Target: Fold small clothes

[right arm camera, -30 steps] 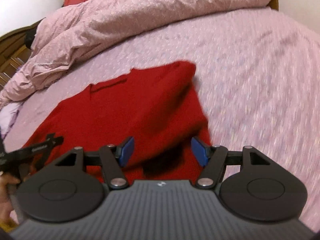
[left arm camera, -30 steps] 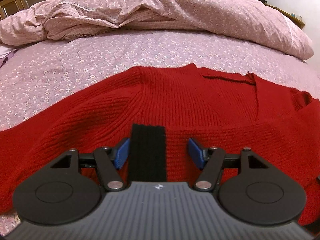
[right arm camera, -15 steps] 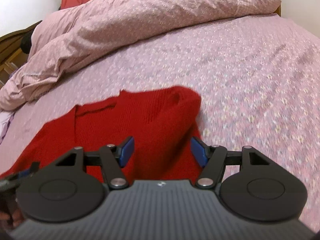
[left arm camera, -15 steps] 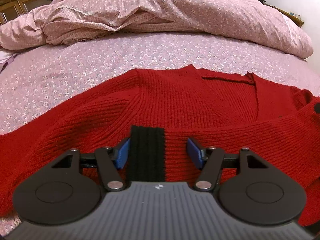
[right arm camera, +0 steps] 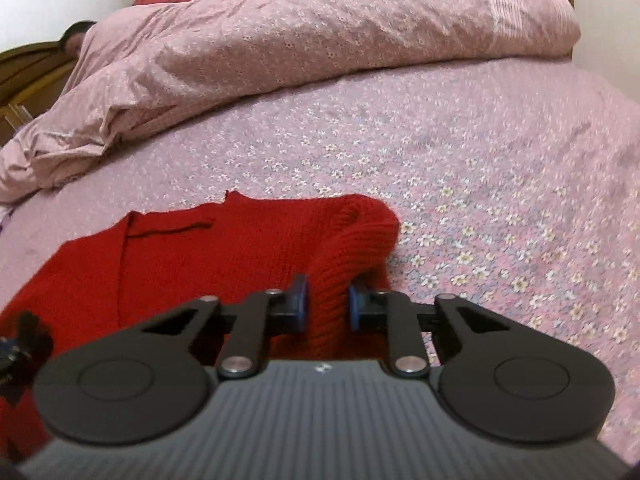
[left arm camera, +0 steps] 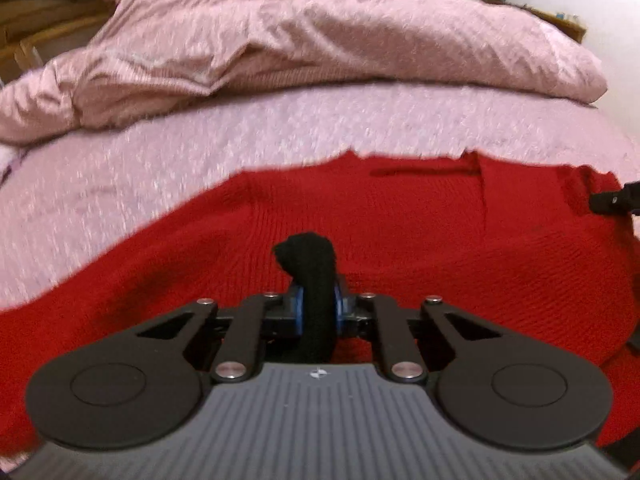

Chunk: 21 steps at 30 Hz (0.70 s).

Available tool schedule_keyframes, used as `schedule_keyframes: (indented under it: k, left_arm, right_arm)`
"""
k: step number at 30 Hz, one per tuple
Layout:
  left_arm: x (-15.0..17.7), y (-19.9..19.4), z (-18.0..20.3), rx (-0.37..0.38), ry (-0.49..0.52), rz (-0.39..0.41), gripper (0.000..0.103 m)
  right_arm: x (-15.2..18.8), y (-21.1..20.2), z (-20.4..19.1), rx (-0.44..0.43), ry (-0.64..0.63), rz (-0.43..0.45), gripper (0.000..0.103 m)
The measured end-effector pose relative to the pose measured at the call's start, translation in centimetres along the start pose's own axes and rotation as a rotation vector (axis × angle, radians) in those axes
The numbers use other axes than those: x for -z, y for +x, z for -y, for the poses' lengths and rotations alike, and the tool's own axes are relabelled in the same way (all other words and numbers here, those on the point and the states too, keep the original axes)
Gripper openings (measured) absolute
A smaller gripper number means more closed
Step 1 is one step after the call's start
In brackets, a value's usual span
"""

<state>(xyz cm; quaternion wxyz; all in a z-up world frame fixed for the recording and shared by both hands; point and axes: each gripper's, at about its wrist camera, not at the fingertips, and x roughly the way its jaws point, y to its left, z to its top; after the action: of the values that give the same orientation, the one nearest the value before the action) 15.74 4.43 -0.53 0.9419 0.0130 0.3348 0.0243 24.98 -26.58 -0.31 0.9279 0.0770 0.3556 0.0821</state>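
Note:
A red knitted sweater (left arm camera: 400,240) lies spread on the floral bed sheet (left arm camera: 120,184). My left gripper (left arm camera: 318,310) is shut on the sweater's black cuff (left arm camera: 310,256), which bunches up between the blue pads. In the right wrist view the sweater (right arm camera: 208,256) lies to the left, and my right gripper (right arm camera: 326,304) is shut on a raised fold of red knit (right arm camera: 352,240) at its right edge. The right gripper's tip shows at the far right of the left wrist view (left arm camera: 616,200).
A crumpled pink duvet (left arm camera: 320,40) is heaped across the back of the bed and shows in the right wrist view too (right arm camera: 320,40). A wooden headboard (left arm camera: 40,16) stands at the far left. Floral sheet (right arm camera: 500,200) stretches right of the sweater.
Both grippers have closed: the left on the black cuff, the right on the sweater's right edge. The right gripper moved in over the sweater and the fabric now rises between its pads.

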Motion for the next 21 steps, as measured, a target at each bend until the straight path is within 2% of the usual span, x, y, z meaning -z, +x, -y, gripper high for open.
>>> schedule_keyframes:
  k: [4, 7, 8, 12, 15, 18, 21]
  left_arm:
    - [-2.3, -1.4, -0.6, 0.001, 0.002, 0.077, 0.016]
    - [-4.1, -1.1, -1.5, -0.056, 0.010, 0.122, 0.016]
    - [-4.5, -0.7, -2.0, -0.079, 0.001, 0.126, 0.016]
    - [-4.9, 2.3, -4.6, -0.181, -0.040, 0.059, 0.016]
    - [-4.1, 3.9, -5.4, -0.171, -0.047, -0.003, 0.016]
    - [-3.4, 4.4, -5.1, -0.182, 0.005, 0.001, 0.016]
    - [-3.5, 4.3, -5.1, -0.166, -0.003, 0.014, 0.016]
  right_arm:
    - [-0.4, -1.3, -0.2, -0.024, -0.026, 0.059, 0.019]
    - [-0.9, -1.8, -0.3, -0.079, -0.009, 0.115, 0.021]
    - [-1.1, -1.8, -0.3, -0.092, -0.002, 0.126, 0.026]
    - [-0.9, -2.0, 0.0, -0.092, 0.012, 0.154, 0.053]
    - [-0.4, -2.0, 0.4, -0.045, -0.019, 0.157, 0.057]
    - [-0.3, -1.0, 1.4, -0.009, -0.028, 0.106, 0.057]
    - [-0.1, 0.2, 1.7, 0.005, -0.006, 0.051, 0.057]
